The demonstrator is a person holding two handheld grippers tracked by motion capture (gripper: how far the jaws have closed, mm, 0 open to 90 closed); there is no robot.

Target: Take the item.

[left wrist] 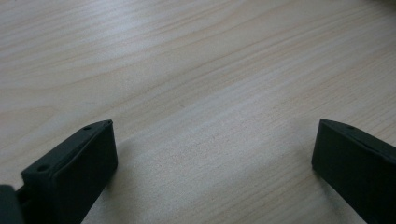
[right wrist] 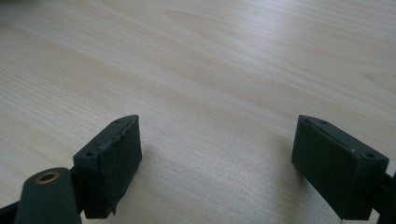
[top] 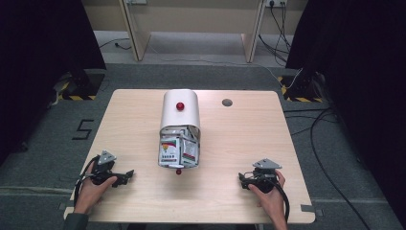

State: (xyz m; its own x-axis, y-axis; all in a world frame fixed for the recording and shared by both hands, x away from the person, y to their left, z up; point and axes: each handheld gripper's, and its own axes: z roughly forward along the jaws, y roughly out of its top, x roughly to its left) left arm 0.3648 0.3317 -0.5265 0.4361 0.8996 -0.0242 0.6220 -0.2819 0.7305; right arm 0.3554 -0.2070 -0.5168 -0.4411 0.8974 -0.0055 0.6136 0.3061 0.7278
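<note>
A light wooden table (top: 230,143) stands on grey carpet (top: 48,143), black curtains (top: 43,38) flanking it.

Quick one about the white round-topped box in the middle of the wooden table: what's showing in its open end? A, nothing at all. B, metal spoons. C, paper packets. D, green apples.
C: the white round-topped box has its open end facing the person, crammed with printed paper packets.

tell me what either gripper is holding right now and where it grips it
Nothing is held: the left gripper and the right gripper both stand open over bare table.
</note>
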